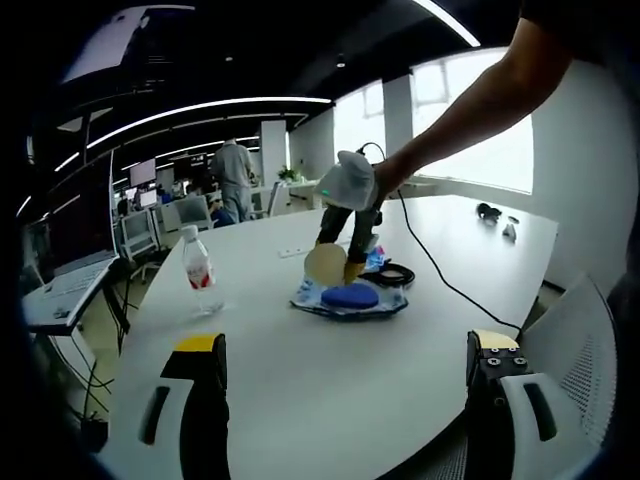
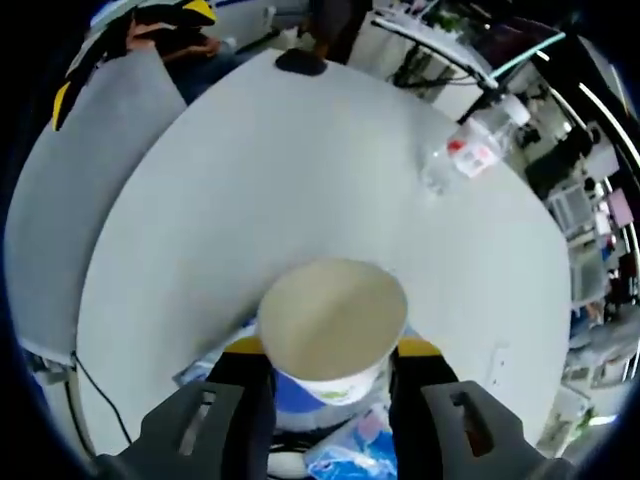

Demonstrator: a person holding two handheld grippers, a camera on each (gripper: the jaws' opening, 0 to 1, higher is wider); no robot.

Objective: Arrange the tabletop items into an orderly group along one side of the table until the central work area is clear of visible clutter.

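Left gripper view: left hand-held gripper [image 1: 345,385] jaws wide apart, empty, above the white round table [image 1: 300,370]. Clear plastic water bottle [image 1: 198,270] stands left of a blue plastic pouch [image 1: 350,298].

Right gripper view: right hand-held gripper [image 2: 330,365] clamped on a beige paper cup [image 2: 332,322], over the pouch.

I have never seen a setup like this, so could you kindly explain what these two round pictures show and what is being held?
A person holds a two-jaw gripper in each hand, and a fisheye camera rides on each. In the left gripper view, that gripper's own jaws stand apart and empty near the bottom, over a white table. Further off, the person's arm brings the right gripper down over a paper cup, beside a blue disc on a plastic wrapper. A water bottle stands to the left. In the right gripper view, the jaws grip the paper cup from both sides.
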